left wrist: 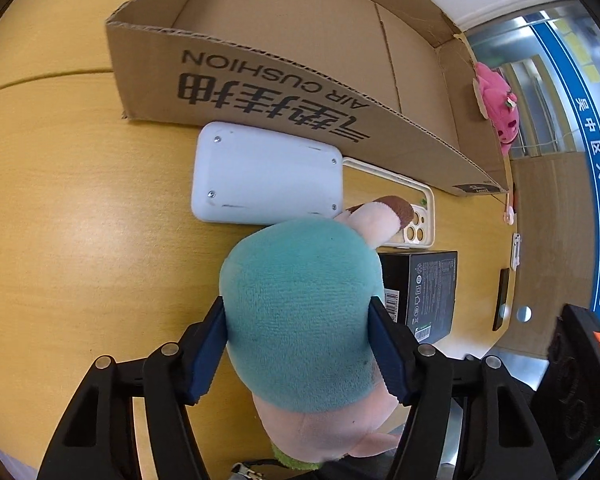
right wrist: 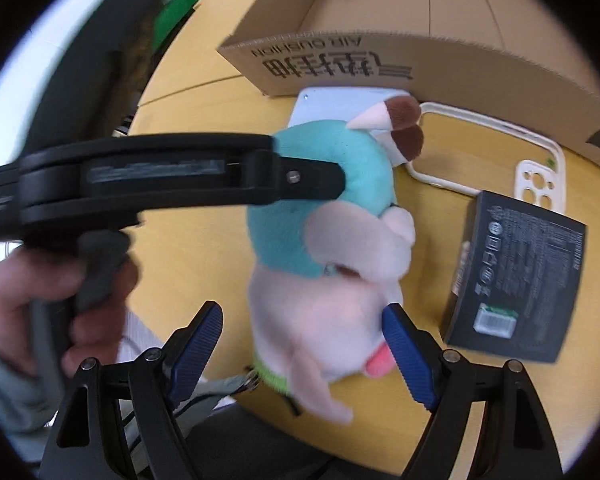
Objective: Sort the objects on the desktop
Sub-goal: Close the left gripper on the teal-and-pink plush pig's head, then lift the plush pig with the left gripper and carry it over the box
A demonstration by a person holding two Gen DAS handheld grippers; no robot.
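My left gripper point(left wrist: 298, 338) is shut on a plush toy point(left wrist: 300, 312) with a teal body, pink limbs and brown hooves, held above the wooden table point(left wrist: 80, 240). In the right wrist view the left gripper point(right wrist: 332, 184) comes in from the left, clamped on the plush toy point(right wrist: 340, 240). My right gripper point(right wrist: 302, 344) is open, its blue pads on either side of the toy's pink lower part; the right pad looks close to or touching it. An open cardboard box point(left wrist: 300, 92) stands at the back; it also shows in the right wrist view point(right wrist: 420, 56).
A white flat device point(left wrist: 266, 178) lies against the box front. A cream phone case point(left wrist: 412, 216) and a black carton point(left wrist: 424, 292) lie to its right. A pink plush point(left wrist: 498, 108) sits beyond the box's right end. Small items lie near the table's right edge.
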